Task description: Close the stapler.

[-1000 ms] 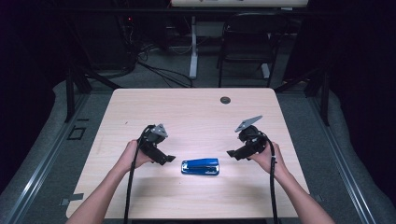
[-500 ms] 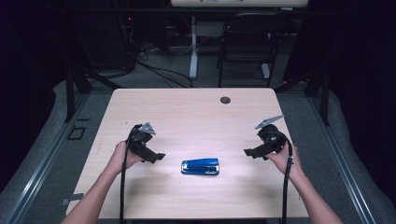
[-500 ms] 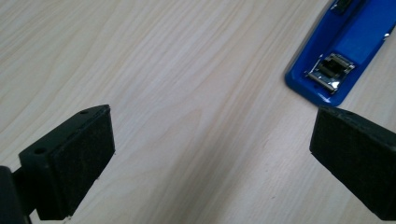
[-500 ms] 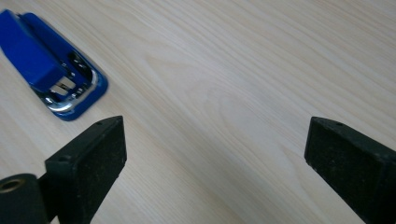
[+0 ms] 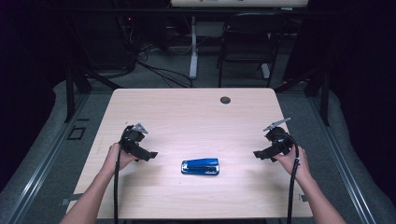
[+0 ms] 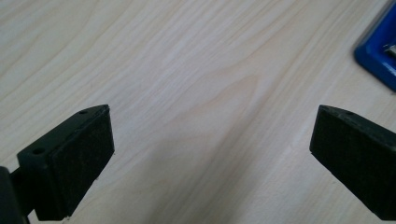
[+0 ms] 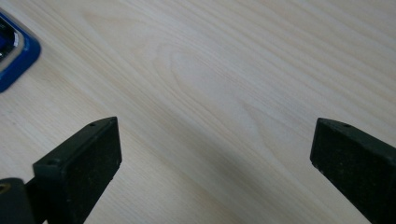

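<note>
I see a glossy blue stapler with a silvery metal strip along its top, lying on my pale, light-wood table, whose grain runs in long, wavy, tan streaks. A small dark round cap marks the far edge. My left gripper and right gripper are matt black, each topped with a grey plate, trailing black cables. The floor around is grey, the background nearly black.

Bare wooden table fills the frame's upper middle, open to passage. The blue stapler blocks the lower centre. A small dark disc, perhaps a cable grommet, sits at the top edge.
</note>
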Available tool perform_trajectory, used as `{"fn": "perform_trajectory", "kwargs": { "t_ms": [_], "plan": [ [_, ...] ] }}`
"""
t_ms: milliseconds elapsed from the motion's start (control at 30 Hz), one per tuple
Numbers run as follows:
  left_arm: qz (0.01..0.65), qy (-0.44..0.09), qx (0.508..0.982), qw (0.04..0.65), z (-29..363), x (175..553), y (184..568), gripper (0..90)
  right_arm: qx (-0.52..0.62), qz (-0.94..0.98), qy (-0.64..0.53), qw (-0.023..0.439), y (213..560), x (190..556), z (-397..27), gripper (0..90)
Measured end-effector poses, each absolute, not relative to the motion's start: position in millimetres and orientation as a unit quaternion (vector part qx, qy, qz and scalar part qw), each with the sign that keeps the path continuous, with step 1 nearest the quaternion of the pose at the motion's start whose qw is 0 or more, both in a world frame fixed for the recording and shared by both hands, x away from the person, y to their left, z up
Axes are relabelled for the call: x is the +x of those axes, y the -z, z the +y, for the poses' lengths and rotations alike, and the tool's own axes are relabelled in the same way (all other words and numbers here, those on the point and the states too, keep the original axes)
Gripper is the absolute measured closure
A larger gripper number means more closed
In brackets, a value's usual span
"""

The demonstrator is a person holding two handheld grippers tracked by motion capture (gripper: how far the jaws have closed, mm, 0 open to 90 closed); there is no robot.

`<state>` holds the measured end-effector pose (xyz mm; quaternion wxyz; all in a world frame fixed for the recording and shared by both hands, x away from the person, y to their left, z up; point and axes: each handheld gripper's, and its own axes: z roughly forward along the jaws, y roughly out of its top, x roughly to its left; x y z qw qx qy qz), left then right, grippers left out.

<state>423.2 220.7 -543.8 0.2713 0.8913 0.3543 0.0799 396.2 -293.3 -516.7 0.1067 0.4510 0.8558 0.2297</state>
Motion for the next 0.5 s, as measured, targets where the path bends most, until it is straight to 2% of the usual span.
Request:
{"fn": "perform_trajectory", "kwargs": {
  "t_ms": [500],
  "plan": [
    [0.393,-0.070,0.883,0.248,235.0,434.8,565.9,0.0,0.458,0.868,-0.175,0.081,544.2,406.6,-299.5,0.0]
  ]
}}
